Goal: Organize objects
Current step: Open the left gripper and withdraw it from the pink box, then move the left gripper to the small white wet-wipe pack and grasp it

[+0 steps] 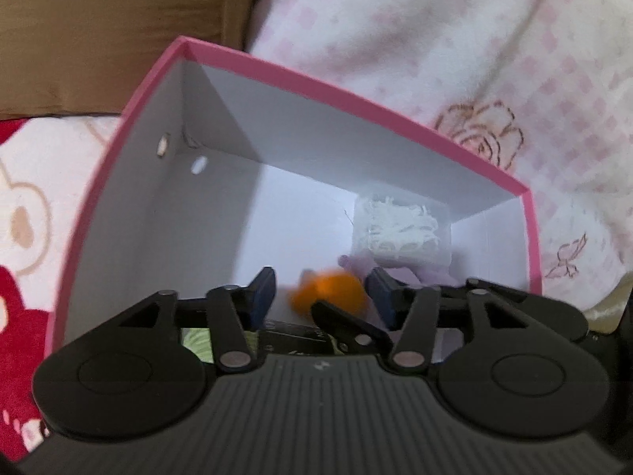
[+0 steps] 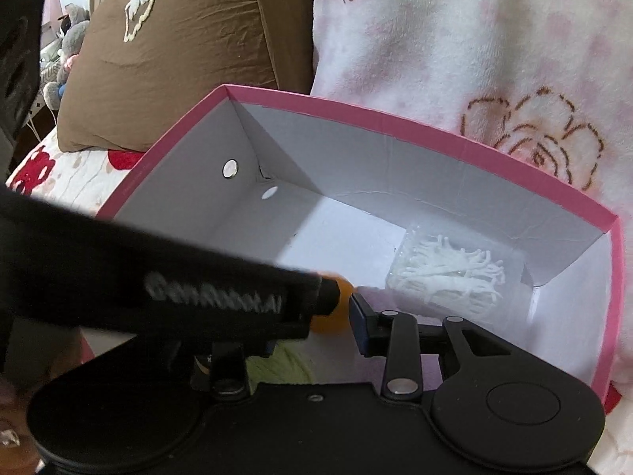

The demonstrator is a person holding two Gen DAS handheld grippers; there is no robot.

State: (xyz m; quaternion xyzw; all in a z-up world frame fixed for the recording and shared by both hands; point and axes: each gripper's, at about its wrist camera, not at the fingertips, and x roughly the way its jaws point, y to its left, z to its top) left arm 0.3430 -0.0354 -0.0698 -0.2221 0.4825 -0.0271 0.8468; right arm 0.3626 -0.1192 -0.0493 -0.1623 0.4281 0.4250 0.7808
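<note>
A pink box (image 1: pixel 356 97) with a white inside lies open on bedding. A clear case of white sticks (image 1: pixel 399 229) rests at its far right corner. My left gripper (image 1: pixel 320 297) hangs over the box's near end, jaws apart. A small, blurred orange thing (image 1: pixel 328 293) is between the blue pads, touching neither. In the right wrist view the left gripper's body (image 2: pixel 178 289) crosses in front and hides my right gripper's (image 2: pixel 316 328) left finger. The orange thing (image 2: pixel 336 316) lies beside the right pad (image 2: pixel 360 324), narrower than the gap. The case (image 2: pixel 447 277) and box rim (image 2: pixel 395 122) show there too.
Under the grippers lie a pale green thing (image 2: pixel 277 368), a lilac thing (image 1: pixel 399 273) and a black piece (image 1: pixel 344 318). A brown cushion (image 2: pixel 170 59) stands behind the box at left. A pink flowered blanket (image 2: pixel 474 39) rises behind it at right. Red-and-white bedding (image 1: pixel 23 206) lies left.
</note>
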